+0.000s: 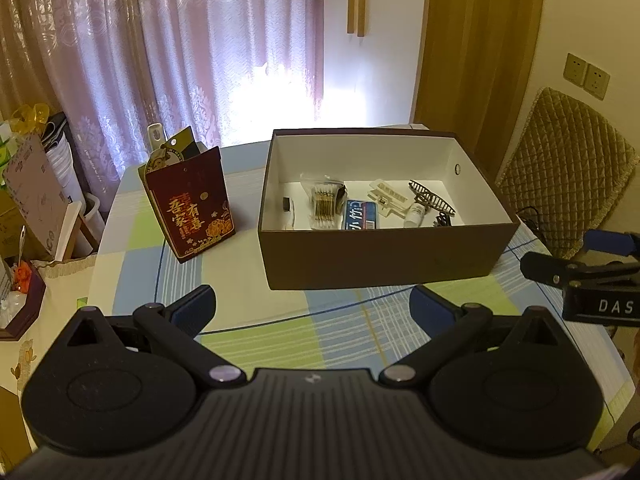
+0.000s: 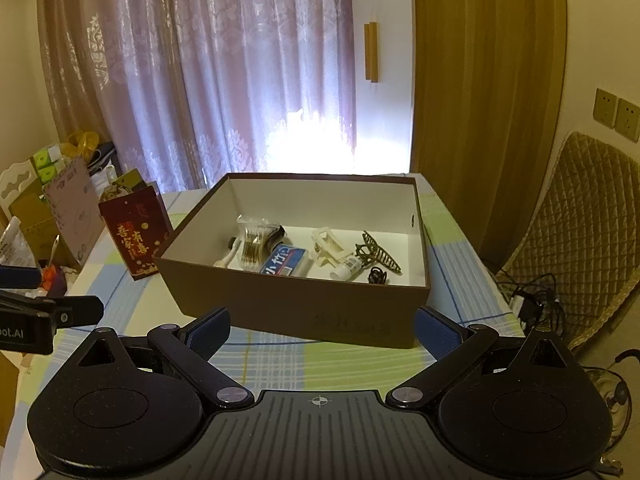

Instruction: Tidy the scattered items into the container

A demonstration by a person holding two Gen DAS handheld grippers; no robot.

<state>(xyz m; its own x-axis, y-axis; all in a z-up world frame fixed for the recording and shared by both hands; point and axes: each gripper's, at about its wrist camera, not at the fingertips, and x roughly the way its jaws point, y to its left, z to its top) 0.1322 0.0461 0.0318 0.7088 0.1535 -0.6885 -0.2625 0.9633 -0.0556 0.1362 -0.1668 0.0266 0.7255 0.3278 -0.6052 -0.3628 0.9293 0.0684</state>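
An open box (image 1: pixel 384 256) stands on the worktop (image 1: pixel 280 320), with a gift bag (image 1: pixel 192 204) upright just to its left. Inside the box lie, from left to right, a toothbrush (image 1: pixel 289 210), a packet of cotton swabs (image 1: pixel 323 204), a toothpaste carton (image 1: pixel 360 215), a hair clip (image 1: pixel 390 196), a small bottle (image 1: pixel 414 215) and a claw clip (image 1: pixel 432 198). A cushioned chair (image 1: pixel 568 176) stands behind the worktop to the right.

Brown box (image 1: pixel 384 256), white inside; checked blue-green tablecloth (image 1: pixel 280 320); lilac curtain (image 1: pixel 180 40).

left gripper (image 1: pixel 312 308): jaws spread, empty | right gripper (image 2: pixel 322 330): jaws spread, empty
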